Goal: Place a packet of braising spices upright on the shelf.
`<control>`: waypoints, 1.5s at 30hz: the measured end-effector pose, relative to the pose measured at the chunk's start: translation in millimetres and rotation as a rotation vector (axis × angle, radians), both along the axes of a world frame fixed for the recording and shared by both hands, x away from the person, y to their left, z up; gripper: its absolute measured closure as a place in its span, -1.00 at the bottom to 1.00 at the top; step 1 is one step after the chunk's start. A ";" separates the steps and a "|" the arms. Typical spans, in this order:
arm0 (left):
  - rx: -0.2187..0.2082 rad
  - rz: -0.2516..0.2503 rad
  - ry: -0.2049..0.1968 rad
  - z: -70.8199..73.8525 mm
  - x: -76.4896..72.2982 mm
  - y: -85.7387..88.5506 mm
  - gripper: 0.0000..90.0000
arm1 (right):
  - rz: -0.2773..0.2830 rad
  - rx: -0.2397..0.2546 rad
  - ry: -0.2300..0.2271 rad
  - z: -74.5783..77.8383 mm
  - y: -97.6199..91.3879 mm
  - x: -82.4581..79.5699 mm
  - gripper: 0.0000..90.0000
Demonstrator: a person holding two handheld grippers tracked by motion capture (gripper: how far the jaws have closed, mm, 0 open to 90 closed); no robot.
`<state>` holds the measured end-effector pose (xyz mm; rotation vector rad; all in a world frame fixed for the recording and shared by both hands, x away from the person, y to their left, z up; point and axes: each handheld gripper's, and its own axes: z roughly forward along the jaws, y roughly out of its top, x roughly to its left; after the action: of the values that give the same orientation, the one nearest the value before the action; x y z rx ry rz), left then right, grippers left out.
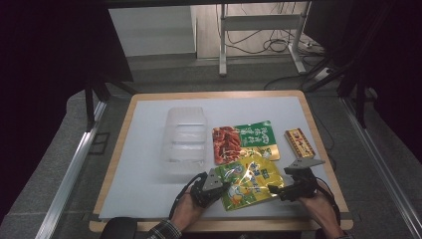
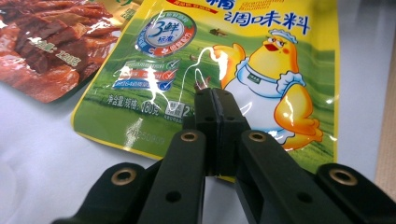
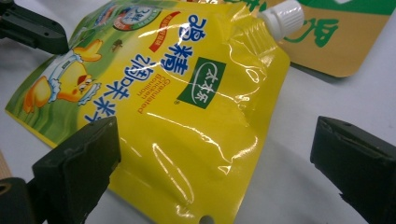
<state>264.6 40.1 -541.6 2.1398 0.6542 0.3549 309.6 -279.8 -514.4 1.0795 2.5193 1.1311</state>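
A yellow and green spouted pouch with a cartoon chicken lies flat on the white mat, near the front edge. My left gripper is at the pouch's left edge. In the left gripper view its jaws are pressed together, tips over the pouch's green lower part with nothing visible between them. My right gripper is at the pouch's right edge. Its jaws stand wide open around the yellow corner of the pouch without touching it. The white cap points away.
A clear plastic container stands left of centre on the mat. A red and green snack pouch lies behind the yellow one, and a small red and gold box sits at the right. The wooden table edge runs close by.
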 end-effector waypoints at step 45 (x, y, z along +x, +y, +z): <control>0.035 0.036 -0.025 0.4 -3.4 1.3 0.81 | -0.007 -0.149 -0.074 24.4 50.4 -3.8 0.93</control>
<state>261.2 41.4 -541.2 2.1558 0.6774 0.4154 305.8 -229.5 -490.0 0.9896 2.4948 0.9460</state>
